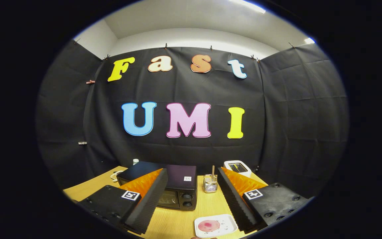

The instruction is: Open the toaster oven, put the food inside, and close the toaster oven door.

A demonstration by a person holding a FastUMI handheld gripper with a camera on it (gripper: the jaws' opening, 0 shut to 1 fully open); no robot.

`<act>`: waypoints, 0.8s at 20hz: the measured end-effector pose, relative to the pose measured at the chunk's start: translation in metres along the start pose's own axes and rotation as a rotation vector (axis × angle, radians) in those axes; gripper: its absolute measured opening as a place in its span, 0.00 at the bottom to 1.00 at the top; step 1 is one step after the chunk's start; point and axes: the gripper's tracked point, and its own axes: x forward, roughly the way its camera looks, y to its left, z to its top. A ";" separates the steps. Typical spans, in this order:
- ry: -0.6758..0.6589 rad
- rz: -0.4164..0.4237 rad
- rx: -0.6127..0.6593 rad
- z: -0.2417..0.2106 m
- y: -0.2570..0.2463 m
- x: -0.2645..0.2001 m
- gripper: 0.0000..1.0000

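The tongs (191, 199) gape wide, holding nothing, above the table (174, 222). One toaster oven (172, 189) stands shut just ahead, partly behind the left finger. One plate (215, 225) with one pink food piece (208, 225) lies between the fingers. One glass jar (210, 183) stands beside the oven.

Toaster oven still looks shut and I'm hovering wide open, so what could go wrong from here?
1. The clear cup with a stick stands right beside the toaster oven; swinging the open gripper toward the door could tip it.
2. The food lies on a light tray near the table edge; a clumsy grab may slide it.
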 end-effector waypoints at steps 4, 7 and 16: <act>0.024 0.031 0.019 -0.009 0.020 0.010 0.98; 0.037 0.043 0.032 -0.014 0.037 0.022 0.98; 0.140 0.091 0.057 -0.059 0.108 0.069 0.98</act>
